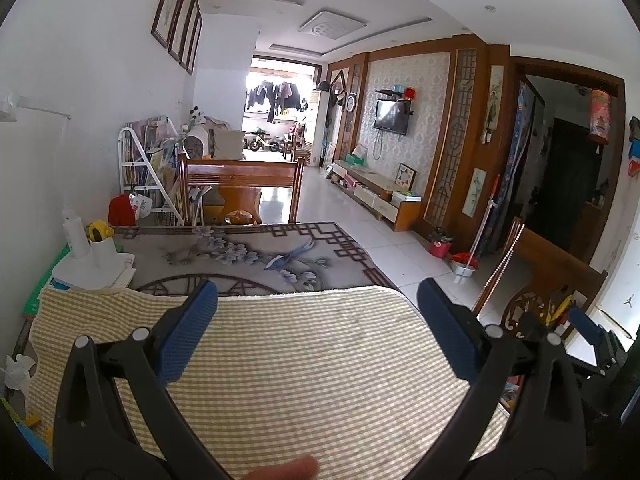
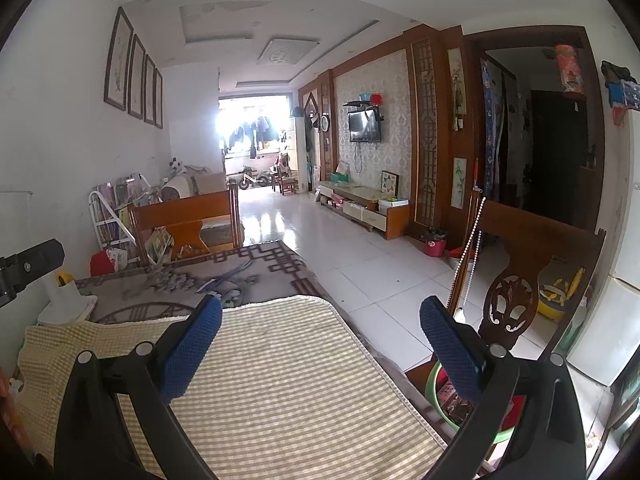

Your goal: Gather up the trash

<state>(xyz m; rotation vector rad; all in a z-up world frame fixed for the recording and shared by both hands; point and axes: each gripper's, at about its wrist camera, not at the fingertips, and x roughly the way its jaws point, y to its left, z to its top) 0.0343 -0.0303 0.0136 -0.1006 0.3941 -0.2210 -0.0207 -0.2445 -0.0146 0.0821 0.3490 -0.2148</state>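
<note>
The left gripper [image 1: 318,300] is held wide apart above a checked mat [image 1: 320,368], with nothing between its blue pads [image 1: 188,336]. The right gripper [image 2: 320,316] is spread just as wide over the same mat [image 2: 280,380], and nothing is gripped by it either. A fingertip [image 1: 288,468] is seen at the bottom edge of the left view. A crumpled white tissue [image 1: 16,372] is found at the far left edge of the table, just beside the mat's corner; no other scrap can be made out for certain. A green basin [image 2: 440,400] with packets in it is seen below the table's right edge, partly hidden by the right gripper's finger. Beyond the mat, the patterned tablecloth [image 1: 248,256] is laid bare. A white bottle [image 1: 76,236] and a white holder [image 1: 104,252] are stood at the table's left side, near the wall. A wooden chair [image 1: 240,188] is placed against the far end of the table, and another carved chair [image 2: 516,292] is set at the right. Farther off, a television [image 1: 392,116] is mounted on the wall above a low cabinet [image 1: 376,196].
</note>
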